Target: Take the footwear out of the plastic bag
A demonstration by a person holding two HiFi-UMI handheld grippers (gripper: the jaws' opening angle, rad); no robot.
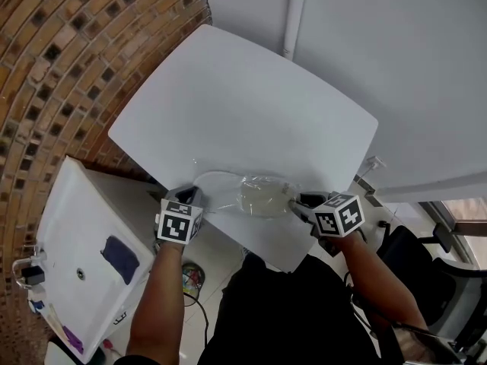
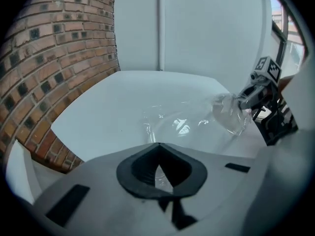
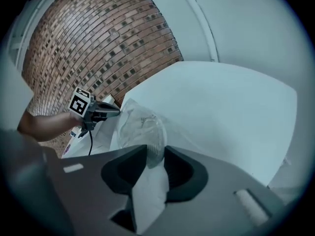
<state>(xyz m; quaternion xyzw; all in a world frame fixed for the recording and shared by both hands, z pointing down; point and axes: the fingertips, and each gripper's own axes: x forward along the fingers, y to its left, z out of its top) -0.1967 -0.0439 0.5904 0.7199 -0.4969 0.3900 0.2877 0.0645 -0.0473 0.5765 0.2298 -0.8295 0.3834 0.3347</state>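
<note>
A clear bag [image 1: 221, 190] lies on the white counter [image 1: 251, 105], right at the near edge, btwn the two grippers. Inside the bag is a pale shoe [image 1: 262, 196], lying flat, more to the R end of the bag. The L gripper [image 1: 192, 198] is at the L end of the bag. Its fingers [image 2: 133, 171] are closed, tips together, & they pinch the thin edge of the bag. A bit of clear plastic shows in the small gap behind the tips. The R gripper [image 1: 302, 201] is at the other end. Its fingers [image 3: 120, 173] stand wide but they grip the bag, w/ crinkly plastic & a white bit filling the gap btwn them. Can't tell if that white bit is the shoe or just bag. The bag is stretched out flat btwn the two grippers & shines in spots. The shoe is still all inside it. A bare arm [image 1: 163, 303] holds the L gripper & one more holds the R one. Past the counter is a plain white wall [image 1: 396, 59] w/ a white pipe [image 1: 295, 14] going up it. To the L is a curved brick wall [image 1: 68, 67]. Down low at the L is a 2nd white top [image 1: 72, 219] w/ a dark blue thing [image 1: 120, 258] on it. A black chair [image 1: 449, 280] is at the R.
</note>
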